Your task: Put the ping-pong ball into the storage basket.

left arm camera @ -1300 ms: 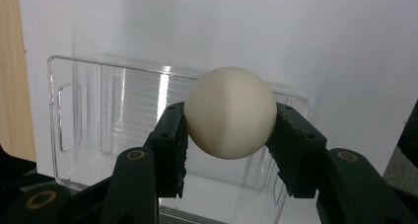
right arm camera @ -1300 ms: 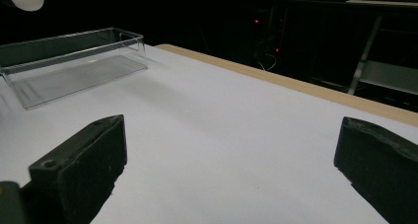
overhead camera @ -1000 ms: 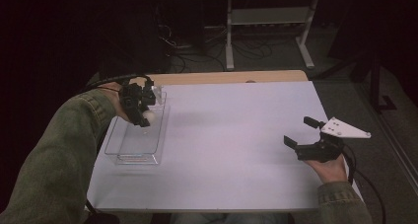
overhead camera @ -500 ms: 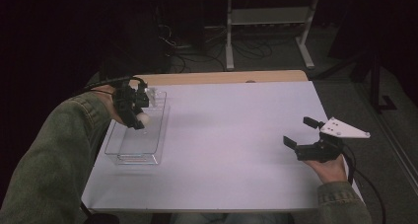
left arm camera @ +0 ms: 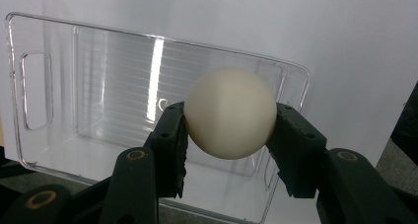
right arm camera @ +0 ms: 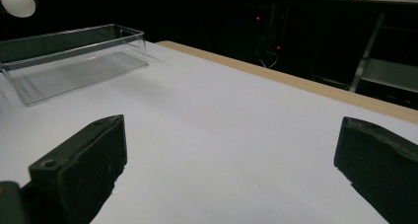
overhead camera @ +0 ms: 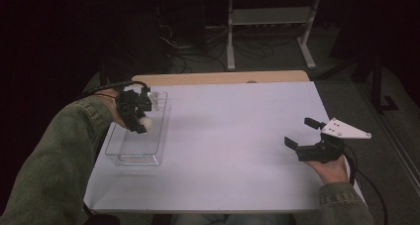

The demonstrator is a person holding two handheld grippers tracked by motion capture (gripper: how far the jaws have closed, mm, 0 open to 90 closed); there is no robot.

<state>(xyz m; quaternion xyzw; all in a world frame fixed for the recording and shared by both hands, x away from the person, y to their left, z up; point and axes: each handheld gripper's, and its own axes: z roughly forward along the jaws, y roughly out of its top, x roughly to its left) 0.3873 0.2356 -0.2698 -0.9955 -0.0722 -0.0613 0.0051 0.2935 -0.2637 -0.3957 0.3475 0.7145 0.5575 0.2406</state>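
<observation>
Left tongs [left arm camera: 227, 135] with ball [left arm camera: 230, 112] above bin [left arm camera: 44, 150], table edge near.

White ball [overhead camera: 147, 121] above clear bin [overhead camera: 130, 149]

Cream ball [left arm camera: 230, 113], clear ribbed bin [left arm camera: 98, 100], white table [overhead camera: 233, 136], olive sleeve [overhead camera: 54, 160]

A metal rack [overhead camera: 270, 16] and tangled cables [overhead camera: 179, 42] behind the white table [overhead camera: 233, 136]
</observation>
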